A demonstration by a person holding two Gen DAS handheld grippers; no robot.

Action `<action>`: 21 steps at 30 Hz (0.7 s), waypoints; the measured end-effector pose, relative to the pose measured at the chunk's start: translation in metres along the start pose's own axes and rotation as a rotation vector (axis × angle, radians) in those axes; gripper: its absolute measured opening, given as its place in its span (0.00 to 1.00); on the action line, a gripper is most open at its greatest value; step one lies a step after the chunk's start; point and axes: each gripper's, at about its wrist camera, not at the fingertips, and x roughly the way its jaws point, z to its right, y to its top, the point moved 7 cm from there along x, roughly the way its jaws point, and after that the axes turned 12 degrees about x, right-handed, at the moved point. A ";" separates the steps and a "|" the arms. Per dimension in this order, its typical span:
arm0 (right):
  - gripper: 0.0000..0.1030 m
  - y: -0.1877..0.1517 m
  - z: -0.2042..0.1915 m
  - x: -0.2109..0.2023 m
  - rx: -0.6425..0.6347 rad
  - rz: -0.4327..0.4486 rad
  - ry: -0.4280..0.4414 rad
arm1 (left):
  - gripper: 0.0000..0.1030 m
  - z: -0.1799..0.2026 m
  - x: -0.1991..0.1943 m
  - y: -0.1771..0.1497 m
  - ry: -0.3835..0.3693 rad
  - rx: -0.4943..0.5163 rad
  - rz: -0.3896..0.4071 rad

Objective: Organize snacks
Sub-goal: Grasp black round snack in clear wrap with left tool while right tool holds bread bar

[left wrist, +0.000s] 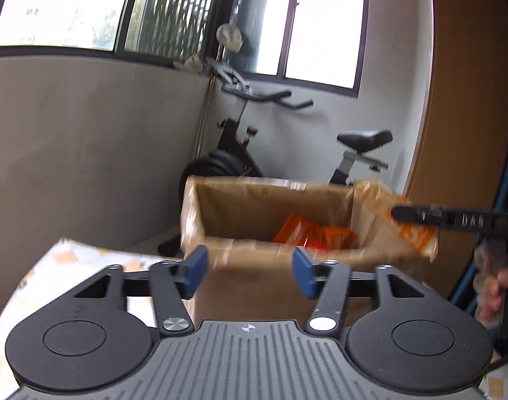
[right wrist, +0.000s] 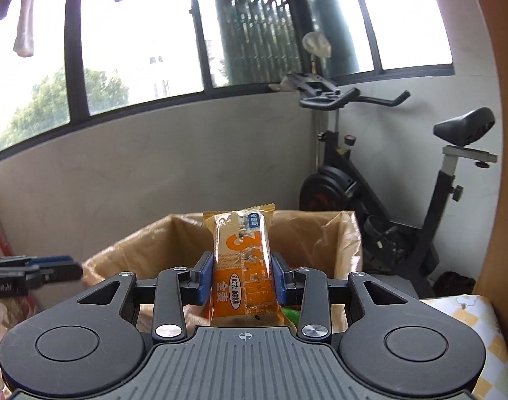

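Observation:
My right gripper is shut on an orange snack packet, held upright in front of and above an open cardboard box. In the left wrist view the same packet shows blurred at the box's right rim, under the right gripper's finger. My left gripper is open and empty, just before the box. An orange packet lies inside the box. The left gripper also shows at the left edge of the right wrist view.
An exercise bike stands behind the box against the grey wall under the windows. A wooden panel rises at the right. A patterned cloth covers the surface under the box.

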 end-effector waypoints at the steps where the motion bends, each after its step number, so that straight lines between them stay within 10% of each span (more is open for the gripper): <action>1: 0.32 -0.002 0.000 0.001 -0.005 -0.002 -0.003 | 0.62 -0.002 0.004 -0.016 -0.008 -0.023 -0.029; 8: 0.32 -0.007 0.001 0.004 0.008 0.006 0.003 | 0.70 0.024 0.046 -0.105 -0.152 -0.109 -0.214; 13: 0.32 -0.007 0.002 0.004 0.009 0.006 0.013 | 0.73 0.049 0.072 -0.125 -0.138 -0.027 -0.258; 21: 0.32 -0.006 0.007 0.004 0.011 0.012 0.034 | 0.87 0.043 0.111 -0.143 -0.019 -0.177 -0.388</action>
